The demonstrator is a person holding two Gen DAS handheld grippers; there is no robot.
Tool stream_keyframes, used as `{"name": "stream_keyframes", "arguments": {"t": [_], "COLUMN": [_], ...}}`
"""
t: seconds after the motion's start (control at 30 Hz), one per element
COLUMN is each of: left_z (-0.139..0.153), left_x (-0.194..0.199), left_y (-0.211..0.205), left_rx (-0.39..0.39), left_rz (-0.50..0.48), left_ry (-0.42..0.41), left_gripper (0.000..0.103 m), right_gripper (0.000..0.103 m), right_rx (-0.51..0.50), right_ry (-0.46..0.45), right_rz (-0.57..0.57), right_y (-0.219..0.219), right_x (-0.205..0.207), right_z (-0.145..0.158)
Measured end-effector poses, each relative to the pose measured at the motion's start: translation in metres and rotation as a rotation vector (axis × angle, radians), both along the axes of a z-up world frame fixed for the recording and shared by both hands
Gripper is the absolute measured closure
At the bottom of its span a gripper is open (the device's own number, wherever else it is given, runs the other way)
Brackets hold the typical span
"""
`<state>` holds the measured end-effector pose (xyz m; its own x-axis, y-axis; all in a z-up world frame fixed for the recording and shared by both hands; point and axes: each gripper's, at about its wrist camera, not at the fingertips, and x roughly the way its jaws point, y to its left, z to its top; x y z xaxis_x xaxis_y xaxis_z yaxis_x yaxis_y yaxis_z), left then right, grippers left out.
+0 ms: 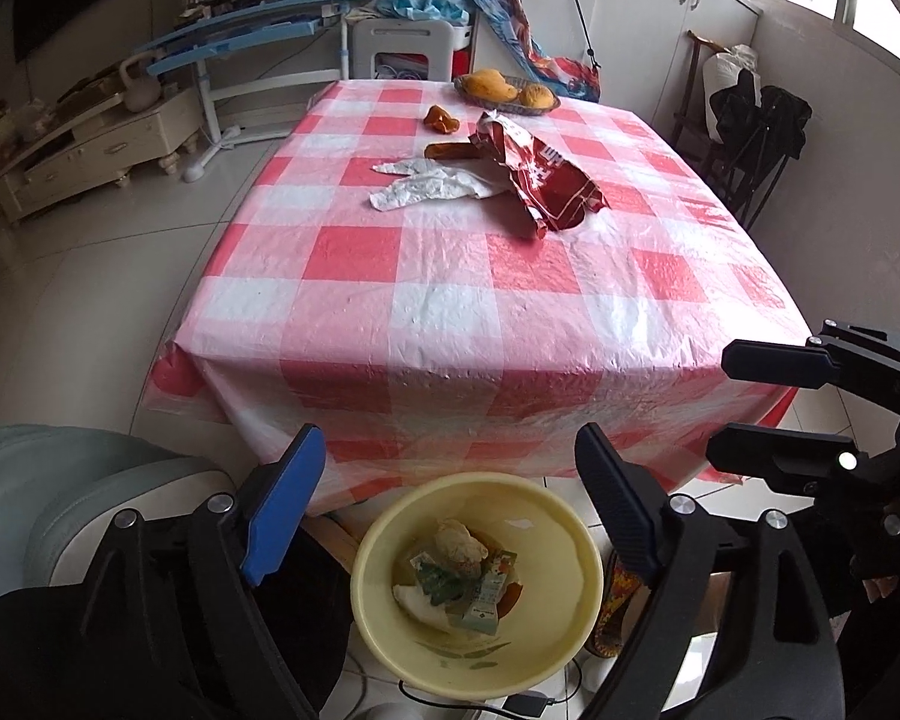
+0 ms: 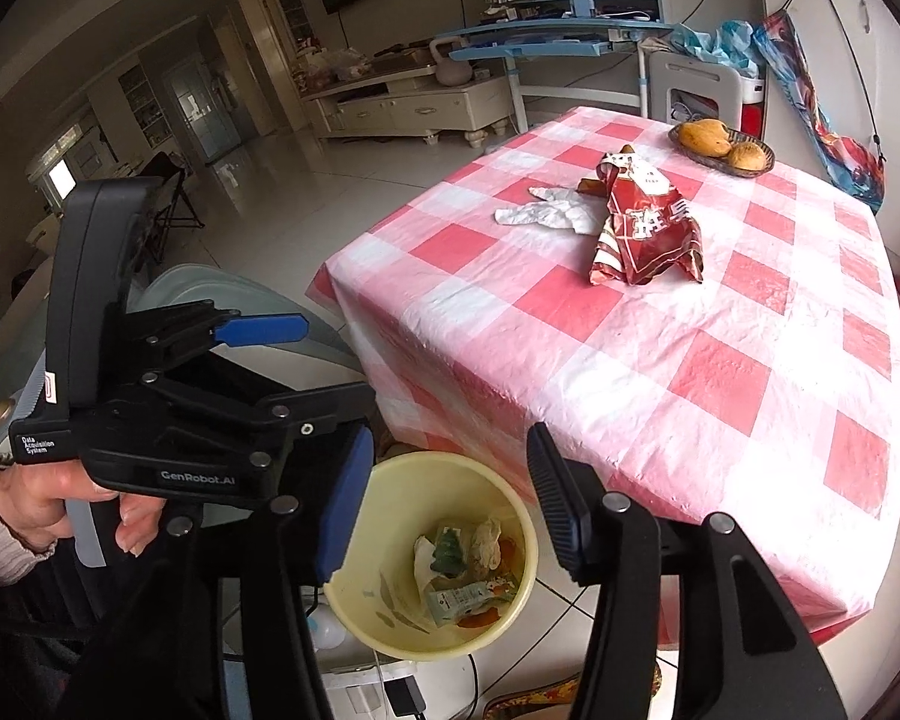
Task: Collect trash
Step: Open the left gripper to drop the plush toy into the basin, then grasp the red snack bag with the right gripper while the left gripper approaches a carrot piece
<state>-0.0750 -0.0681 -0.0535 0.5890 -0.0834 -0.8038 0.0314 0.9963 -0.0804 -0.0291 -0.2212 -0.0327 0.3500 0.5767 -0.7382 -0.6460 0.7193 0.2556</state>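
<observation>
A yellow trash bin (image 1: 570, 594) (image 2: 390, 618) stands on the floor by the table's near edge, holding wrappers and tissue. On the checked tablecloth (image 1: 450, 300) (image 2: 690, 360) lie a red snack bag (image 1: 540, 174) (image 2: 648, 228), a crumpled white tissue (image 1: 426, 186) (image 2: 546, 213) and brown peels (image 1: 441, 118). My left gripper (image 1: 450, 480) (image 2: 324, 354) is open and empty above the bin. My right gripper (image 2: 444, 504) (image 1: 717, 405) is open and empty beside it, also over the bin.
A basket of orange fruit (image 1: 507, 90) (image 2: 720, 147) sits at the table's far edge. A grey-green chair (image 1: 60, 492) is at the left. A white chair (image 1: 408, 48), a blue desk (image 2: 546, 42) and cables on the floor (image 1: 528, 705) are around.
</observation>
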Motion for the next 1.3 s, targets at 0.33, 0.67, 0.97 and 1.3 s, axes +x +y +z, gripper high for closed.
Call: {"name": "stream_keyframes", "arguments": {"t": [0.33, 0.67, 0.97, 1.3], "left_z": [0.015, 0.041, 0.02, -0.017], "left_x": [0.017, 0.098, 0.192, 0.27], "left_y": [0.007, 0.007, 0.019, -0.004], "left_rx": [-0.007, 0.033, 0.059, 0.138], "left_rz": [0.024, -0.002, -0.007, -0.192], "left_ry": [-0.057, -0.096, -0.049, -0.018], "left_gripper": [0.02, 0.019, 0.019, 0.019], "right_gripper": [0.047, 0.046, 0.041, 0.041], "right_rx": [-0.014, -0.101, -0.143, -0.109], "right_ry": [-0.026, -0.055, -0.074, -0.039], "right_rz": [-0.054, -0.108, -0.122, -0.168], "right_y": [-0.007, -0.015, -0.016, -0.006], "right_x": [0.011, 0.061, 0.119, 0.167], "right_z": [0.0, 0.004, -0.002, -0.023]}}
